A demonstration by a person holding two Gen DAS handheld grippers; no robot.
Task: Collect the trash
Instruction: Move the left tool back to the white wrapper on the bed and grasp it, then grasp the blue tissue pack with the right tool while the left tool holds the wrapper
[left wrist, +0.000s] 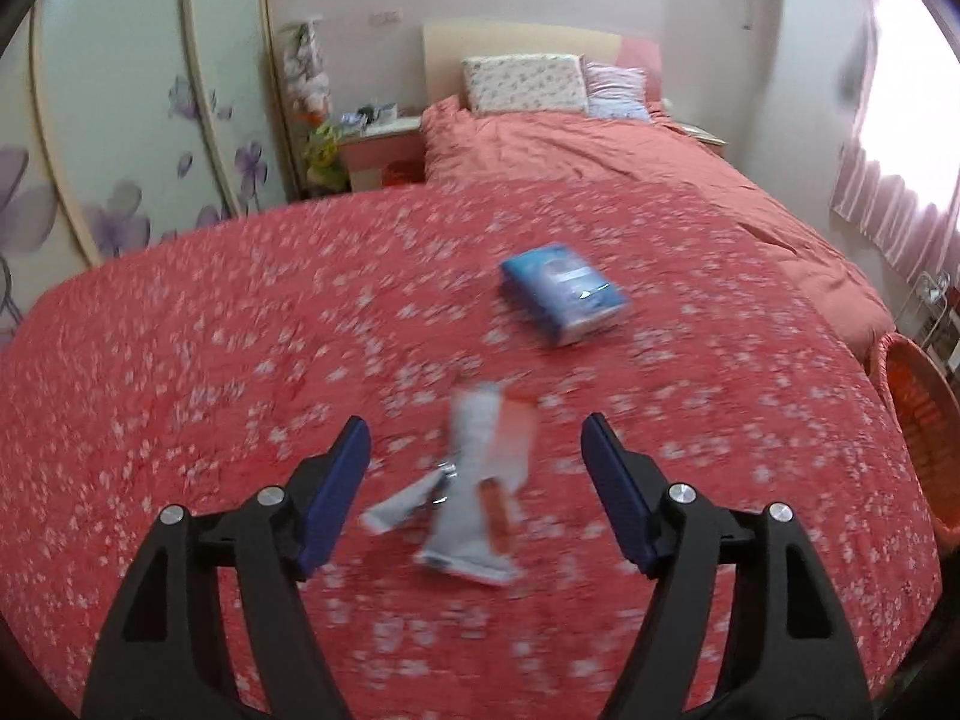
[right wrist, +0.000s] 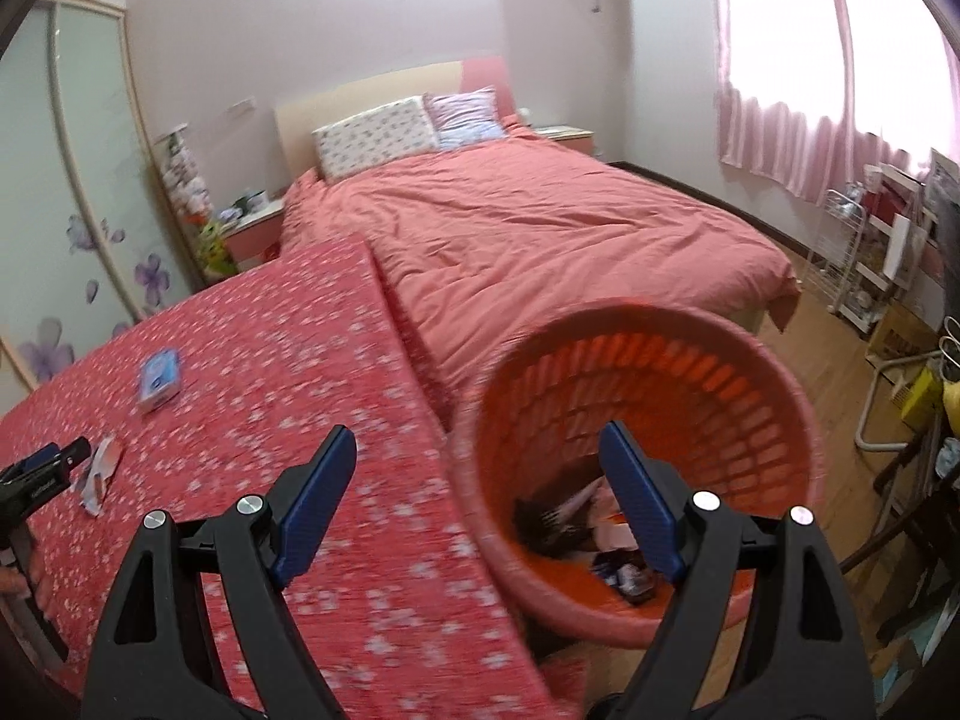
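A crumpled white and orange wrapper (left wrist: 480, 480) lies on the red flowered tablecloth (left wrist: 180, 360). My left gripper (left wrist: 477, 438) is open and hovers just above the wrapper, jaws on either side, not touching. A blue tissue pack (left wrist: 564, 291) lies farther back on the table. In the right wrist view the wrapper (right wrist: 99, 471) and the blue pack (right wrist: 159, 381) lie at the left, with the left gripper (right wrist: 72, 459) beside the wrapper. My right gripper (right wrist: 480, 450) is open and empty over the table's right edge, beside the orange basket (right wrist: 780, 372), which holds some trash.
A bed (right wrist: 540, 228) with a pink cover stands behind the table. A wardrobe with flower prints (left wrist: 120, 120) is at the left. A white rack (right wrist: 864, 252) and clutter stand at the right on the wood floor. The basket also shows in the left wrist view (left wrist: 918, 414).
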